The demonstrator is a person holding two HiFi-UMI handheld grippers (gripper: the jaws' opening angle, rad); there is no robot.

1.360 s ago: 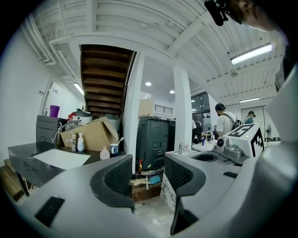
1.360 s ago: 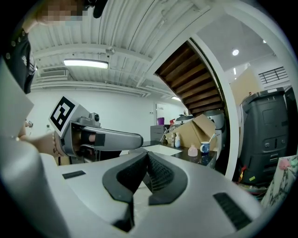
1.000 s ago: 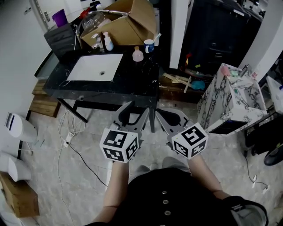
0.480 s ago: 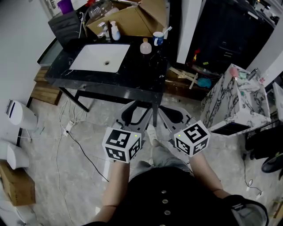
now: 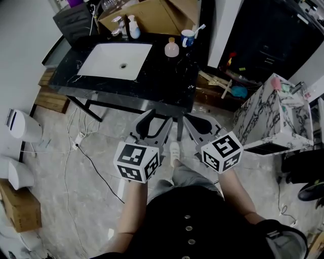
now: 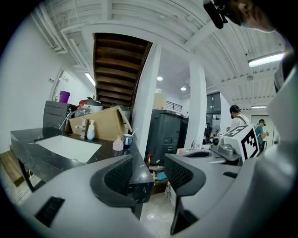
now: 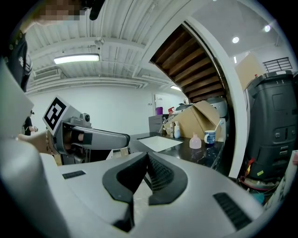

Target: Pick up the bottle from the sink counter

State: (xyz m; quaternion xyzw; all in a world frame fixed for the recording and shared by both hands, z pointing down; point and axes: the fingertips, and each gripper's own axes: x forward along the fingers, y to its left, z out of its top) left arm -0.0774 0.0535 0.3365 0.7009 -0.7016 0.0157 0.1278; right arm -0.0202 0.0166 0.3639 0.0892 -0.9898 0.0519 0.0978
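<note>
A small pink bottle (image 5: 172,49) stands upright on the black sink counter (image 5: 157,83), near its back right. A blue-and-white mug (image 5: 188,37) is just beyond it. A white pump bottle (image 5: 133,27) stands by the faucet (image 5: 120,25), behind the white basin (image 5: 116,60). My left gripper (image 5: 153,125) hangs in front of the counter's near edge, open, with nothing held. My right gripper (image 5: 201,127) is beside it, jaws together and empty. Both gripper views show the pink bottle (image 6: 118,144) (image 7: 195,141) far ahead of the jaws.
An open cardboard box (image 5: 152,14) sits at the counter's back. A marble-patterned box (image 5: 273,114) stands on the floor to the right. White appliances (image 5: 20,132) and cables (image 5: 81,146) lie on the floor at left, with a cardboard box (image 5: 20,212) near them.
The person has stepped toward the counter, and a shoe now shows between the grippers. Both grippers stay side by side ahead of the body, with their jaws unchanged.
</note>
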